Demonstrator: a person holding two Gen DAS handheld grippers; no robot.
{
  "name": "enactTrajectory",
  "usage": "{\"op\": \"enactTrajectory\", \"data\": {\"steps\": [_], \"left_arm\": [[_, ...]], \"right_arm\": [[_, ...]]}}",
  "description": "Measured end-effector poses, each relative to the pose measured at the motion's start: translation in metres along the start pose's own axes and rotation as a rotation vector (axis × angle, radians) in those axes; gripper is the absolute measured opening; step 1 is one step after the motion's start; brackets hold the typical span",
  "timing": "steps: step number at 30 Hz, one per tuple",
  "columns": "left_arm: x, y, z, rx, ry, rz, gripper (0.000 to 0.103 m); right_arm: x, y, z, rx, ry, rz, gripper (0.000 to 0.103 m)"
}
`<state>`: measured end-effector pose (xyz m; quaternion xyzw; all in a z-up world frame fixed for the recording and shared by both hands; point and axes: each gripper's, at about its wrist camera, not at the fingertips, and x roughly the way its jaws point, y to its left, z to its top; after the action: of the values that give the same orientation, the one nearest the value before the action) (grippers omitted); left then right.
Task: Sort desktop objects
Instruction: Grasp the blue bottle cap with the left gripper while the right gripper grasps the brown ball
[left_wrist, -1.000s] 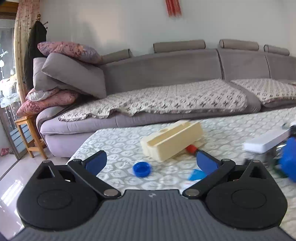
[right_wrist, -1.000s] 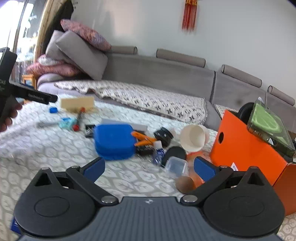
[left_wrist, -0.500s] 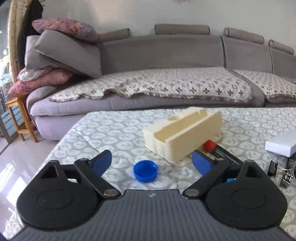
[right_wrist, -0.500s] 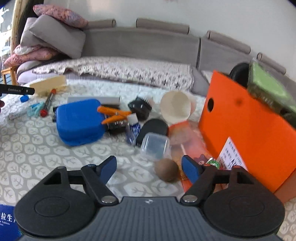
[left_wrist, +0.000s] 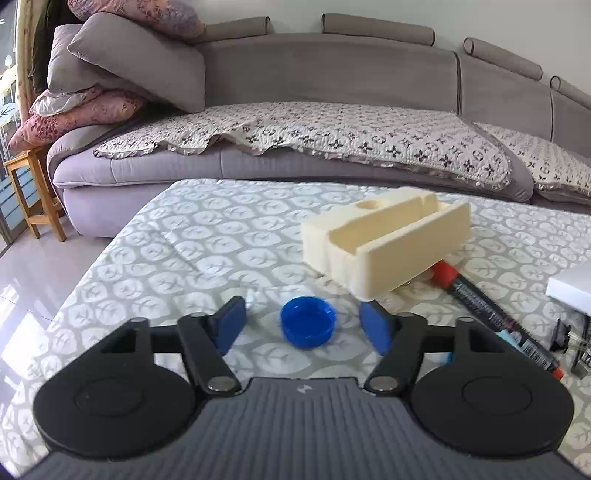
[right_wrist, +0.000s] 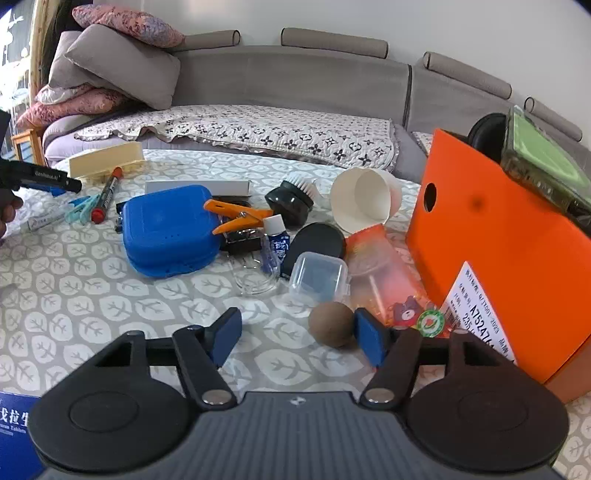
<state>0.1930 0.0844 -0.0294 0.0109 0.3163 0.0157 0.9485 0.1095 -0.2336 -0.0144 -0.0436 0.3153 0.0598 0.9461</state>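
Partly hidden, the red marker (left_wrist: 491, 308) ran under the cream foam block (left_wrist: 388, 240), its print too blurred to read. Left claw (left_wrist: 302, 325) had just been closing but stood spread, w/ the blue bottle cap (left_wrist: 308, 326) between the pads, untouched, near the table (left_wrist: 184, 236) edge. Right claw (right_wrist: 295, 338) had also been closing, still spread; brown ball (right_wrist: 331, 324) sat just inside its right pad, contact unclear. Orange box (right_wrist: 498, 236) label read "A7524…", rest cut off.
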Motion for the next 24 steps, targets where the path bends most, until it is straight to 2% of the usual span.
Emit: {"op": "enactTrajectory", "data": {"steps": [3, 6, 7, 8, 10, 17, 24], "left_arm": [[-0.003, 0.001, -0.001, 0.027, -0.001, -0.004, 0.062], [-0.006, -0.002, -0.002, 0.062, -0.012, -0.019, 0.029], [-0.007, -0.005, -0.003, 0.078, -0.016, -0.006, 0.029], [-0.008, -0.007, -0.004, 0.088, -0.017, -0.003, 0.029], [-0.009, -0.009, -0.005, 0.097, -0.017, -0.003, 0.029], [-0.01, -0.008, -0.005, 0.092, -0.017, 0.0, 0.029], [-0.014, -0.007, -0.008, 0.082, -0.021, -0.006, 0.029]], "right_arm": [[0.001, -0.001, 0.0, 0.004, 0.001, 0.005, 0.064], [0.001, -0.001, 0.0, 0.007, 0.0, 0.009, 0.064], [0.001, -0.002, 0.0, 0.009, -0.002, 0.012, 0.057], [0.0, -0.002, 0.0, 0.009, -0.004, 0.012, 0.042], [0.0, -0.003, 0.0, 0.008, -0.005, 0.014, 0.027], [-0.001, -0.004, 0.0, 0.006, -0.009, 0.016, 0.022], [-0.005, -0.005, -0.001, 0.002, -0.016, 0.022, 0.023]]}}
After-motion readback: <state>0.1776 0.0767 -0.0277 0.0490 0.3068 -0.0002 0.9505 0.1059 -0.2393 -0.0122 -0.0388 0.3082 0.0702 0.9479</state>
